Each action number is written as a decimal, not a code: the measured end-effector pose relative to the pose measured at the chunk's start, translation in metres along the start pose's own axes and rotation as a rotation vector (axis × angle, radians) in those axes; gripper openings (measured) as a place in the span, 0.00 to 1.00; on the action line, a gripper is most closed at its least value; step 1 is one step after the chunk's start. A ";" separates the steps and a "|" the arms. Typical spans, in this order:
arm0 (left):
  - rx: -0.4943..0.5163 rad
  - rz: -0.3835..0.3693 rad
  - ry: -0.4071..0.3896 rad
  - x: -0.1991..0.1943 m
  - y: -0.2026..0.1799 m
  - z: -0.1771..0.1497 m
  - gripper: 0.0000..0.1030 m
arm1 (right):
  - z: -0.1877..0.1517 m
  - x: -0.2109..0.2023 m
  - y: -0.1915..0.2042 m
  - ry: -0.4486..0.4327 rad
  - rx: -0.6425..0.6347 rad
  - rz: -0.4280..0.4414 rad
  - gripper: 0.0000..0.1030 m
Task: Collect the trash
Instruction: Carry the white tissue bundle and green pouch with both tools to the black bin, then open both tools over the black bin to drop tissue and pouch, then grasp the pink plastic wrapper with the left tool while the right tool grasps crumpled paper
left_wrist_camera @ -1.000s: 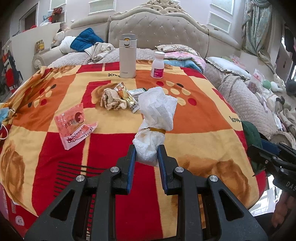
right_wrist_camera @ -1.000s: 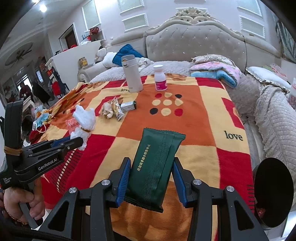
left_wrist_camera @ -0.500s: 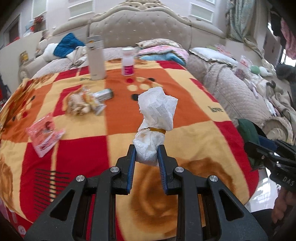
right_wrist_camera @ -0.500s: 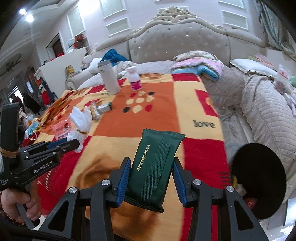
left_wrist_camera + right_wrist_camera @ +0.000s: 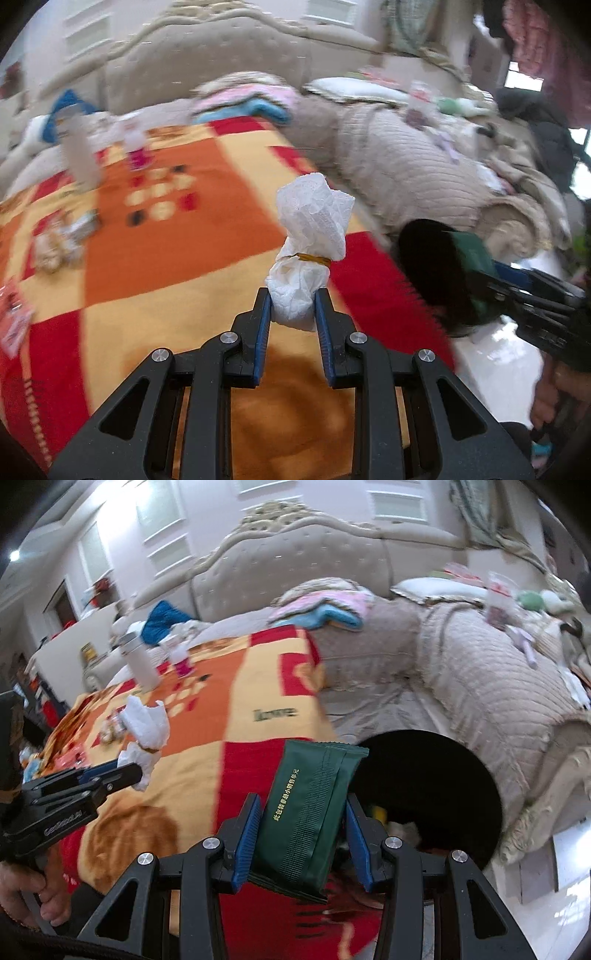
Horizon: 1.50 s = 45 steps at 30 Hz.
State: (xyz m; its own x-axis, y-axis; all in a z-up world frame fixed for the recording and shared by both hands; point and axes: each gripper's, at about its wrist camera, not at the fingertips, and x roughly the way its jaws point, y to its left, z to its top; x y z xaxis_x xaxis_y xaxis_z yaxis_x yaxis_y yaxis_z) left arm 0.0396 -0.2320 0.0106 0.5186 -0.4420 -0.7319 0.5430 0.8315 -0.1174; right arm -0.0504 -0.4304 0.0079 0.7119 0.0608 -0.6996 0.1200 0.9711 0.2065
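Standing upright in the left hand-held gripper [image 5: 291,308], white tissue bundle [image 5: 312,236], long axis vertical.

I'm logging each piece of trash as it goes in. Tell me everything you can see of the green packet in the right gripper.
The green packet is a flat, dark green foil-looking pouch with crimped, ribbed end seals and a line of small gold characters along its face. It stands nearly upright, leaning slightly right, pinched across its lower half by the right gripper, whose blue-padded jaws press both long edges. Its top corner overlaps the dark bin opening behind it. Nothing else touches it.

Black claw [image 5: 291,308], blue pads [image 5: 263,325], silver screws.
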 end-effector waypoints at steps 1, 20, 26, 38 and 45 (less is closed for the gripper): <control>0.010 -0.039 0.004 0.004 -0.006 0.002 0.21 | -0.001 0.000 -0.010 -0.003 0.020 -0.012 0.42; 0.115 -0.319 0.149 0.118 -0.119 0.037 0.30 | -0.019 0.008 -0.107 -0.255 0.347 -0.292 0.39; 0.082 -0.261 0.148 0.116 -0.112 0.032 0.43 | -0.026 0.006 -0.131 -0.231 0.446 -0.313 0.39; 0.013 0.013 0.034 0.002 0.027 -0.031 0.44 | -0.020 -0.002 -0.079 -0.291 0.250 -0.323 0.38; -0.182 0.248 -0.020 -0.076 0.181 -0.086 0.47 | -0.022 -0.003 -0.015 -0.301 0.168 -0.250 0.44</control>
State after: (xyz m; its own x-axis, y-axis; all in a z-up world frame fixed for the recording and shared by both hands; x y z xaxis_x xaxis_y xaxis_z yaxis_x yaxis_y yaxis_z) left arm 0.0416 -0.0191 -0.0131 0.6347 -0.2230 -0.7399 0.2720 0.9606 -0.0562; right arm -0.0699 -0.4402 -0.0082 0.8140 -0.2665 -0.5161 0.4080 0.8948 0.1815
